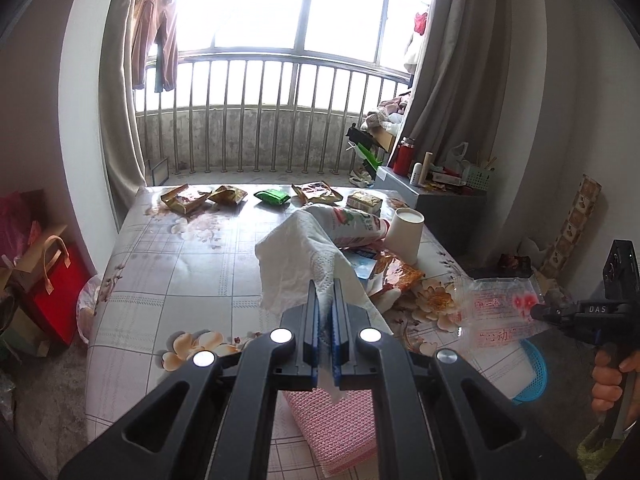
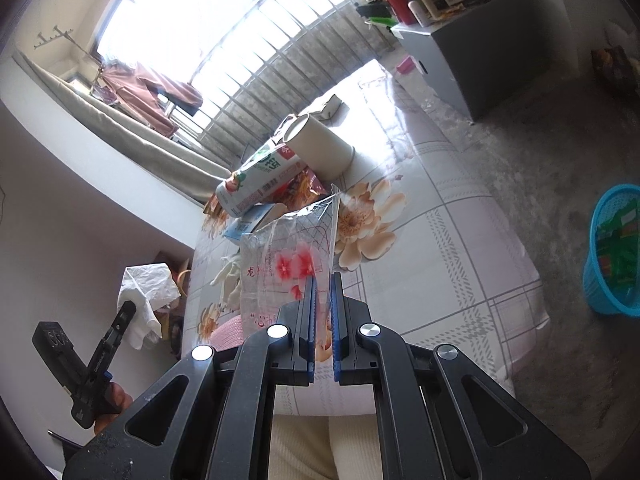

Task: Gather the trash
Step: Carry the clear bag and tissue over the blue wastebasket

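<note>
Two pieces of trash are lifted off the bed at once. Your left gripper [image 1: 325,280] has its jaws clamped on a crumpled white tissue [image 1: 296,256], which drapes forward and to the left above the mattress. Your right gripper [image 2: 323,276] is pressed together on the lower edge of a clear plastic wrapper [image 2: 288,256] printed with red flowers and red characters; the wrapper stands up from the blue pads, wrinkled and see-through. Behind both lies a pile near the bed's right edge: a white paper cup [image 1: 405,236] on its side, a pink-and-green printed pouch [image 1: 352,226], and orange snack packets [image 1: 400,274]. More packets [image 1: 186,198] line the far edge of the flower-patterned sheet [image 1: 180,264], whose left half is bare. Beside the bed's right side, on grey floor [image 2: 520,152], stands a blue mesh basket [image 2: 612,280], well apart from your right gripper, with open floor between them.
</note>
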